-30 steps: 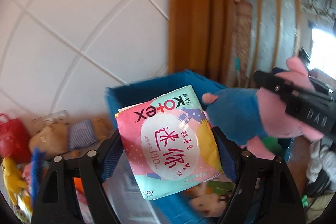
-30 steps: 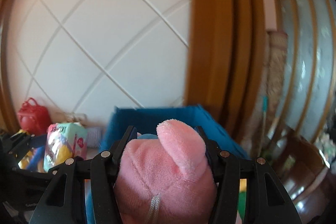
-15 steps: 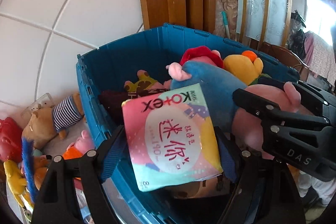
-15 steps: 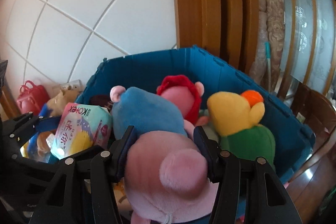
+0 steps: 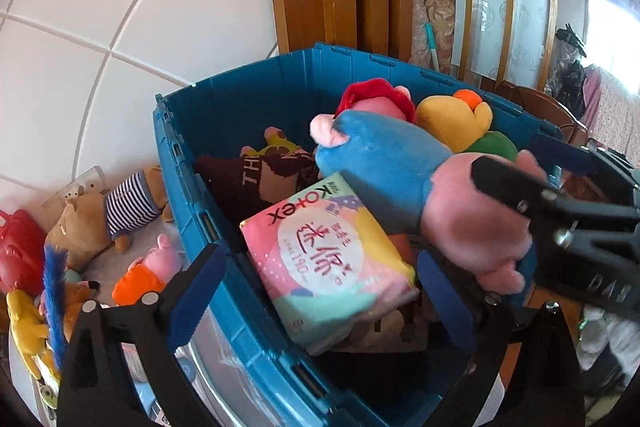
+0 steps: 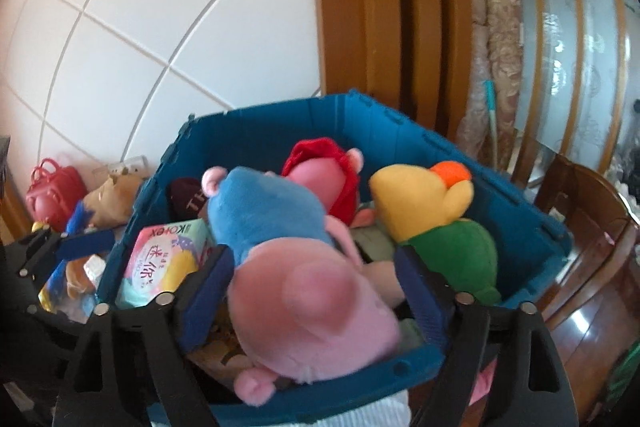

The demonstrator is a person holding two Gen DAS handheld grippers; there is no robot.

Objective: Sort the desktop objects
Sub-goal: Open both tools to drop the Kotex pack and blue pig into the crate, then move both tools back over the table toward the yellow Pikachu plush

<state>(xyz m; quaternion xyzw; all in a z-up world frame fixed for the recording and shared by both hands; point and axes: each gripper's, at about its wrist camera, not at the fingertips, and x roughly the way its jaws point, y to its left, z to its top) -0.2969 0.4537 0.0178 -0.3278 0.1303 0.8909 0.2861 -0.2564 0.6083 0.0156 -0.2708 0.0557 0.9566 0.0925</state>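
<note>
- Between and just ahead of the left gripper (image 5: 320,291), whose jaws stand spread and seem clear of it, the Kotex pack (image 5: 328,263) sits inside the blue bin (image 5: 176,163); the drop looks done.
- Right gripper (image 6: 316,291) clamps the pink-and-blue plush (image 6: 296,267) over the bin; next, release it.
- Pack: soft, pink-and-mint, intact.

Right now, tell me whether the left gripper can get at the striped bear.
Probably yes. The left gripper is open, the pack looks let go, and the striped bear lies uncovered outside the bin; only the bin's wall stands between.
</note>
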